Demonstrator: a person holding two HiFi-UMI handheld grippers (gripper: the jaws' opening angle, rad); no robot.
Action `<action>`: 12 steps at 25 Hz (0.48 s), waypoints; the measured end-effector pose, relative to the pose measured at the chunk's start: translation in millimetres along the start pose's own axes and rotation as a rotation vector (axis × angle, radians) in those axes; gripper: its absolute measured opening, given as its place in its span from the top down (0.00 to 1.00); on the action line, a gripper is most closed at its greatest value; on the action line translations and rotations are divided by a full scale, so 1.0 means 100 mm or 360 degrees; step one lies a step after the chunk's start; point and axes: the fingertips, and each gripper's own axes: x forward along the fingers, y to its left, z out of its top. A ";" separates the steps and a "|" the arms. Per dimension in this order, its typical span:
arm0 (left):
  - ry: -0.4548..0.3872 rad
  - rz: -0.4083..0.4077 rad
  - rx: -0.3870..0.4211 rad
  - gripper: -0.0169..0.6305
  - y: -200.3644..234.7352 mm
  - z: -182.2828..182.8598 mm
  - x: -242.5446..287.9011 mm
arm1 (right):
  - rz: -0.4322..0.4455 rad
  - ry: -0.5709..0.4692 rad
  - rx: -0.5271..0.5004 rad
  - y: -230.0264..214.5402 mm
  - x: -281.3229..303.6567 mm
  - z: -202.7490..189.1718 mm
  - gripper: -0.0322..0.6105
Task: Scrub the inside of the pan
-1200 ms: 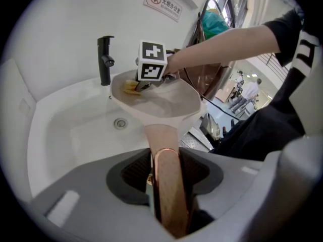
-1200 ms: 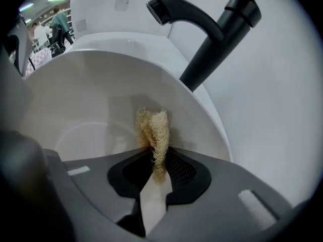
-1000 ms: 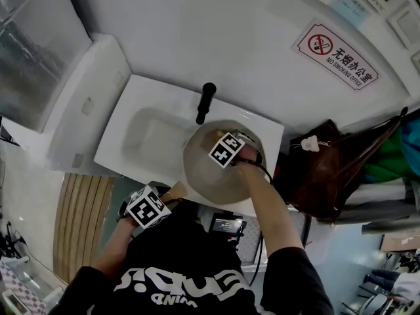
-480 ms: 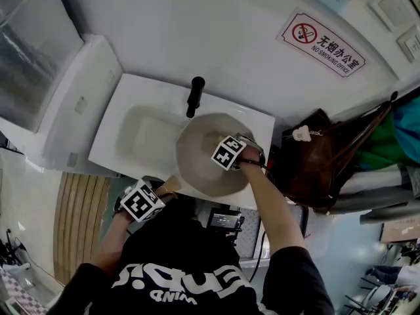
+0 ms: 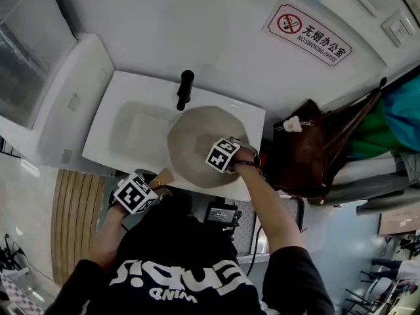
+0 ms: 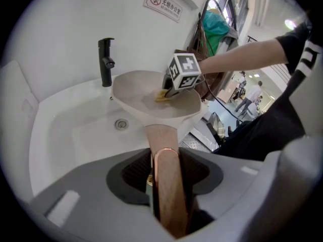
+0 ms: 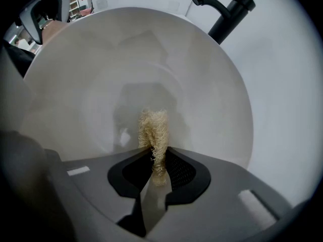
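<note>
Head view: the wide, round pan (image 5: 193,140) is pale beige and matte inside, and sits over the right part of the white sink (image 5: 108,133).
Left gripper view: left gripper (image 6: 166,170) is clenched on the pan's brown handle (image 6: 161,135).
Right gripper view: right gripper (image 7: 157,168) grasps a straw-coloured fibre scrubber (image 7: 153,127), whose tip is at the pan's inner bottom.

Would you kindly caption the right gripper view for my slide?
Right gripper pinches a fibrous scrubber inside the pale pan.

Head view steeply down from well above sink (image 5: 128,133) and pan (image 5: 187,146); left gripper view low along the handle (image 6: 169,195) toward that pan; right gripper view close, past the scrubber (image 7: 154,130), into it.
</note>
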 end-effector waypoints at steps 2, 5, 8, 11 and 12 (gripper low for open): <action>0.0007 0.0006 0.0003 0.72 0.00 0.00 0.00 | 0.0035 -0.0007 0.0000 0.08 -0.02 -0.03 0.84; 0.0005 0.0010 0.0009 0.72 0.00 0.02 0.03 | 0.0065 -0.0013 -0.0017 0.18 -0.06 -0.07 0.84; 0.0009 0.0013 0.0006 0.72 -0.01 0.00 0.03 | 0.0103 -0.0018 -0.0047 0.32 -0.09 -0.06 0.84; 0.0014 0.0015 0.0008 0.72 -0.01 0.00 0.03 | 0.0156 -0.0033 -0.0079 0.47 -0.13 -0.02 0.84; 0.0014 0.0015 0.0008 0.72 -0.01 0.00 0.03 | 0.0168 -0.0039 -0.0092 0.50 -0.14 0.00 0.84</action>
